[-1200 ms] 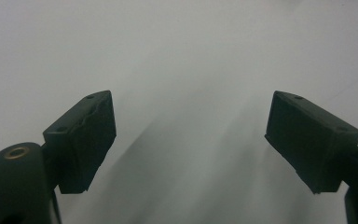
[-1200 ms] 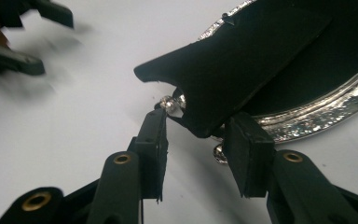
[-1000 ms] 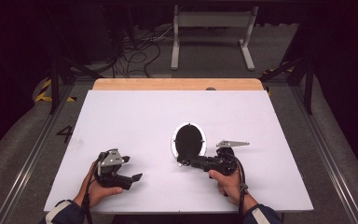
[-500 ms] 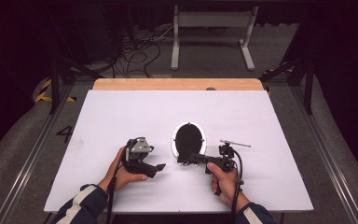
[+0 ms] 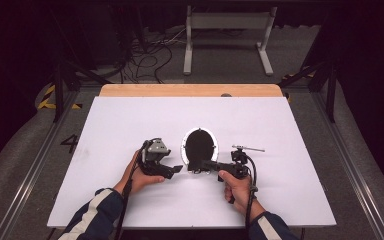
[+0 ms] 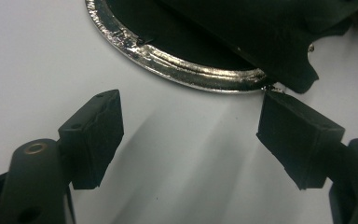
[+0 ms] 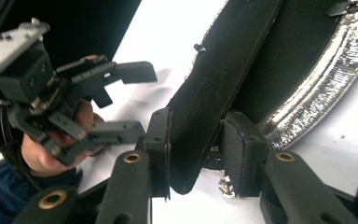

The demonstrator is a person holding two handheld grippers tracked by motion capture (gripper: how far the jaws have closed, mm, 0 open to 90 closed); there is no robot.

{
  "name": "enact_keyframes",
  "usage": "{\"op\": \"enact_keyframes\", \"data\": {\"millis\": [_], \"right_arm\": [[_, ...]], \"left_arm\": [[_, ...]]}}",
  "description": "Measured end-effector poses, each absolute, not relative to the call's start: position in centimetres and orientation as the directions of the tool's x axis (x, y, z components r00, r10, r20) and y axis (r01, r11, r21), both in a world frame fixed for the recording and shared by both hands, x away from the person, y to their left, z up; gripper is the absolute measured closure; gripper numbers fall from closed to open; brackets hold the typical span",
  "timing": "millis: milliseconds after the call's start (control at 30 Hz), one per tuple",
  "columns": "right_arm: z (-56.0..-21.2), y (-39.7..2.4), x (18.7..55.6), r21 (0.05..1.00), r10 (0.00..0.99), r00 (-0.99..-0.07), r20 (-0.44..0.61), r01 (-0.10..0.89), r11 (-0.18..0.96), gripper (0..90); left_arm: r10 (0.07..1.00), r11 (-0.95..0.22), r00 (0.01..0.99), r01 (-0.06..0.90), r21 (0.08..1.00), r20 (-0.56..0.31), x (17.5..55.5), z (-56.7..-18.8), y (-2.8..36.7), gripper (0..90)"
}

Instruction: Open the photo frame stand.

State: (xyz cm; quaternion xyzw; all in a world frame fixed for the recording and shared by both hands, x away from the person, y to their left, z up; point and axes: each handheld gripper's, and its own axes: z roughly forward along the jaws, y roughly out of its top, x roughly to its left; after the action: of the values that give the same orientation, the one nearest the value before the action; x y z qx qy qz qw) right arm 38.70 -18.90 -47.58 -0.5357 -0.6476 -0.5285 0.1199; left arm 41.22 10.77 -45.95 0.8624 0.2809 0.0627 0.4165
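**Pinching a black strap at the near rim of the oval dish**

Resting on the white counter (image 5: 130,125) in front of you is a silver-rimmed oval dish (image 5: 200,145) with a dark inside, about midway across and nearer your edge than the far one. Your two hands flank its near end. A flat black strap (image 7: 223,79) stands tilted over the dish's shiny rim, and I can't tell from the close views whether it is fixed to the dish or only lying across it.

Your right tongs (image 5: 204,165) point left along the counter at the near rim of the dish. In the right gripper view they (image 7: 196,149) have the lower end of the strap between the pads, one pad flat against it, the other close on its far side; the jaws have just been closing on it.

Your left tongs (image 5: 175,170) sit just left of the dish, aimed toward it. In the left gripper view they (image 6: 191,140) stand spread wide with only bare counter between the pads; the right-hand pad's tip is just beside the rim. The jaws have just narrowed a little.
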Motion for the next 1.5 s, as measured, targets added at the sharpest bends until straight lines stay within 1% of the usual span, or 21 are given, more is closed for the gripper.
{"op": "enact_keyframes", "data": {"millis": [33, 100, 300, 333, 367, 400, 600, 767, 900, 1033, 1133, 1167, 1233, 1267, 1300, 1433, 1500], "right_arm": [[-47.6, -18.9, 38.7, 0.565, 0.572, -0.407, 0.712, 0.816, -0.123, 66.6], [-47.4, -18.9, 38.6, 0.578, 0.589, -0.423, 0.689, 0.811, -0.093, 67.2], [-47.0, -18.8, 38.5, 0.617, 0.605, -0.478, 0.637, 0.786, -0.029, 69.8], [-46.9, -18.7, 38.5, 0.633, 0.615, -0.497, 0.612, 0.774, -0.003, 69.8], [-46.8, -18.7, 38.5, 0.640, 0.621, -0.505, 0.599, 0.769, 0.008, 70.0], [-46.8, -18.7, 38.5, 0.650, 0.625, -0.519, 0.583, 0.760, 0.025, 70.4], [-46.7, -18.6, 38.3, 0.671, 0.637, -0.540, 0.550, 0.740, 0.048, 71.4], [-46.6, -18.4, 38.2, 0.693, 0.650, -0.564, 0.510, 0.717, 0.078, 71.4], [-46.5, -18.3, 38.0, 0.712, 0.654, -0.586, 0.479, 0.695, 0.101, 71.4], [-46.3, -18.2, 37.8, 0.731, 0.656, -0.607, 0.449, 0.672, 0.121, 71.3], [-46.2, -18.1, 37.7, 0.741, 0.658, -0.619, 0.429, 0.658, 0.135, 71.3], [-46.2, -18.1, 37.7, 0.744, 0.654, -0.627, 0.424, 0.652, 0.143, 71.2], [-46.2, -18.1, 37.7, 0.746, 0.653, -0.628, 0.424, 0.651, 0.142, 71.2], [-46.2, -18.1, 37.7, 0.746, 0.656, -0.632, 0.413, 0.648, 0.154, 71.1], [-46.2, -18.1, 37.7, 0.746, 0.656, -0.632, 0.413, 0.648, 0.154, 71.1], [-46.2, -18.2, 37.7, 0.741, 0.658, -0.633, 0.409, 0.651, 0.165, 71.3], [-46.1, -18.1, 37.7, 0.744, 0.662, -0.636, 0.396, 0.645, 0.174, 71.4]], "left_arm": [[0.528, -0.475, 0.836, 0.435, 0.765, -0.147, 41.4, -45.9, 10.9, 22.5], [0.504, -0.412, 0.832, 0.465, 0.783, -0.229, 42.1, -45.9, 11.3, 21.6], [0.514, -0.401, 0.817, 0.497, 0.769, -0.260, 43.4, -45.9, 10.5, 19.9], [0.513, -0.398, 0.818, 0.497, 0.771, -0.262, 43.5, -45.8, 10.4, 19.2], [0.513, -0.403, 0.823, 0.481, 0.779, -0.243, 43.7, -45.8, 10.3, 19.0], [0.516, -0.404, 0.821, 0.484, 0.777, -0.243, 43.9, -45.8, 10.2, 19.0], [0.524, -0.361, 0.791, 0.543, 0.758, -0.317, 45.2, -46.1, 10.2, 17.8], [0.505, -0.377, 0.790, 0.564, 0.735, -0.348, 45.7, -46.8, 9.8, 16.8], [0.469, -0.391, 0.800, 0.567, 0.725, -0.373, 45.9, -46.5, 9.4, 15.8], [0.439, -0.401, 0.821, 0.543, 0.738, -0.366, 45.9, -46.1, 8.8, 17.7], [0.438, -0.401, 0.822, 0.540, 0.740, -0.363, 45.8, -46.0, 8.7, 19.0], [0.436, -0.402, 0.823, 0.541, 0.739, -0.365, 45.8, -46.0, 8.8, 21.1], [0.434, -0.398, 0.824, 0.539, 0.743, -0.365, 45.7, -45.9, 8.9, 22.2], [0.428, -0.400, 0.828, 0.532, 0.746, -0.361, 45.7, -45.8, 9.1, 26.9], [0.429, -0.395, 0.830, 0.527, 0.752, -0.356, 45.6, -45.7, 9.2, 26.9], [0.443, -0.398, 0.841, 0.496, 0.771, -0.312, 45.4, -45.4, 9.8, 46.0], [0.437, -0.397, 0.849, 0.479, 0.783, -0.298, 45.3, -45.5, 10.0, 48.1]]}}
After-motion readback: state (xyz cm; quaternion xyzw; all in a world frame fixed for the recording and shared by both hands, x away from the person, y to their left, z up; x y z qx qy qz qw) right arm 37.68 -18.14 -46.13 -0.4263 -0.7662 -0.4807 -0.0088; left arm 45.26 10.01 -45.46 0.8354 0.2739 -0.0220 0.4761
